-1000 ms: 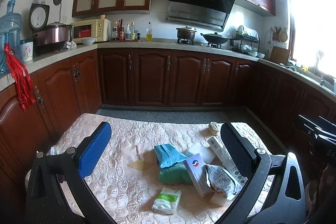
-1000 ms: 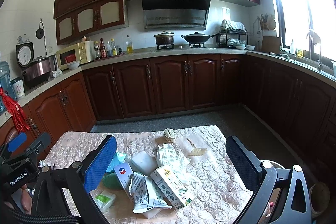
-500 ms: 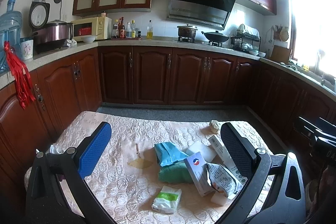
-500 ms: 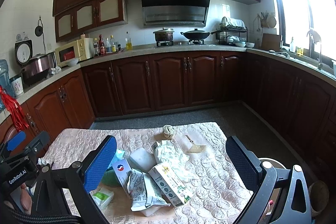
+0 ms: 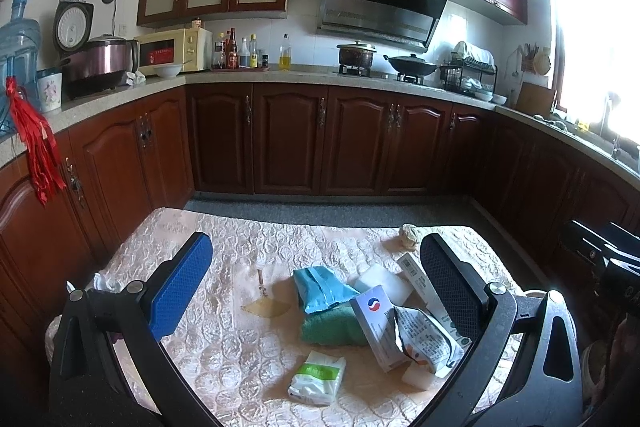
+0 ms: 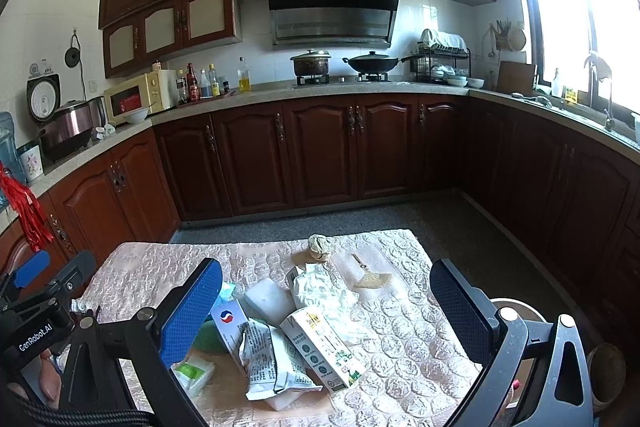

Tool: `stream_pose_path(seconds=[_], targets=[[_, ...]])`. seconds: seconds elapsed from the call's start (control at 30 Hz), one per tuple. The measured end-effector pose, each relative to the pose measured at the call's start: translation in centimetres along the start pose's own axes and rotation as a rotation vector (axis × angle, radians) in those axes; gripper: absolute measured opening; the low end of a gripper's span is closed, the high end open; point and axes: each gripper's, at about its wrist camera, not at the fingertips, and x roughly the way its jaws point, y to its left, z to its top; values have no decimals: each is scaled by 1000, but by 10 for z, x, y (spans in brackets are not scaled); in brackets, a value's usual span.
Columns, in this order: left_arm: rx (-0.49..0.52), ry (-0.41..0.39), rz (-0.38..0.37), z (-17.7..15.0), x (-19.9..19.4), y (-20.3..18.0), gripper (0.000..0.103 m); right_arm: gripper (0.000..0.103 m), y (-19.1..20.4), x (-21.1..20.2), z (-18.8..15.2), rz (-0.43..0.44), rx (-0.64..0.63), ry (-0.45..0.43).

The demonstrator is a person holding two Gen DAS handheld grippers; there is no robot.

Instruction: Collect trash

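Trash lies in a heap on the quilted table (image 5: 224, 243) (image 6: 400, 323). In the left wrist view I see a blue pouch (image 5: 320, 287) on a green cloth (image 5: 332, 331), a white box with a red-blue logo (image 5: 376, 323), a crumpled printed wrapper (image 5: 424, 343), a tissue pack (image 5: 318, 379) and a paper wad (image 5: 408, 235). The right wrist view shows a milk carton (image 6: 322, 351), the wrapper (image 6: 268, 359), a white foam block (image 6: 270, 301) and crumpled paper (image 6: 320, 291). My left gripper (image 5: 316, 279) and right gripper (image 6: 326, 301) both hover open above the heap, holding nothing.
Dark wood cabinets (image 6: 320, 155) line the kitchen on three sides, with a grey floor (image 6: 460, 227) beyond the table. A round bin (image 6: 516, 311) stands by the table's right edge. A small paper fan (image 6: 370, 281) and a crumpled tissue (image 5: 104, 281) lie on the cloth.
Both views have shifted slightly, the right gripper drifting a little back and up. The trash has not moved and both grippers stay open.
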Motion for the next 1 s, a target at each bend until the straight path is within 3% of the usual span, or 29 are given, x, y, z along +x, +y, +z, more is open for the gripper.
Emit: stream_pose_path(seconds=[1.0], targets=[[12, 13, 16, -9, 23, -1, 103, 103, -3, 30, -14, 0, -15, 105]])
